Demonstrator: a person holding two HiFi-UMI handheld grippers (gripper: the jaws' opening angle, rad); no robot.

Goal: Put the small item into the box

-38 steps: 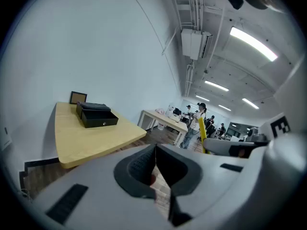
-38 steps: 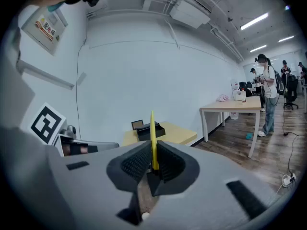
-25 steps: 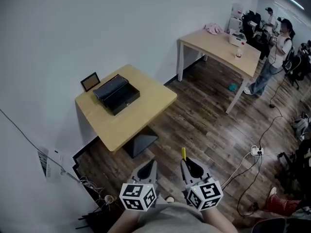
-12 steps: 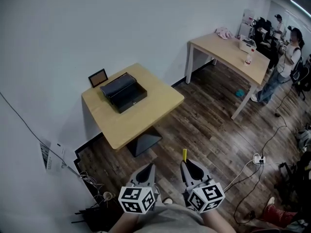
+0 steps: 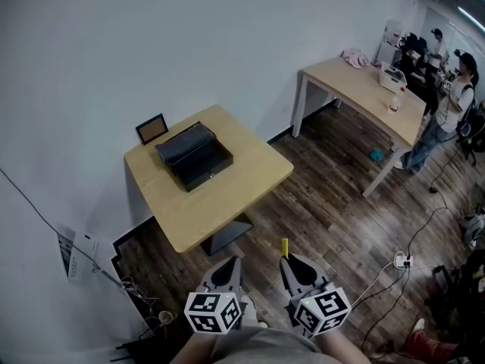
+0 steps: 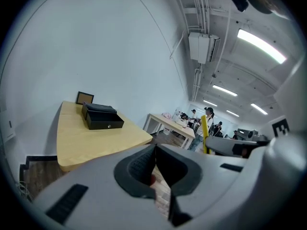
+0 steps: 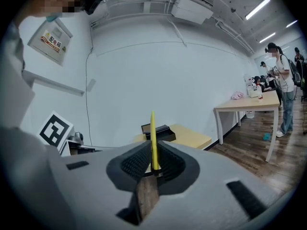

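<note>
A: Jaws?
B: Left gripper [image 5: 234, 262] — jaws pressed together, nothing between. Right gripper [image 5: 286, 260] — jaws clamped on a thin yellow stick [image 5: 285, 247], upright.
A: Box?
B: Open black box [image 5: 195, 158] on the worktop [image 5: 227, 197], well ahead, near the wall.

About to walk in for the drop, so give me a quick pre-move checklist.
1. Yellow stick gripped by right gripper: ok, jaws shut on it.
2. Left gripper free: ok, jaws together, nothing between.
3. Black box open: ok, lid tipped back.
4. Box within reach: not ok, small table stands well ahead.
5. Box interior free: cannot tell, too dark.
</note>
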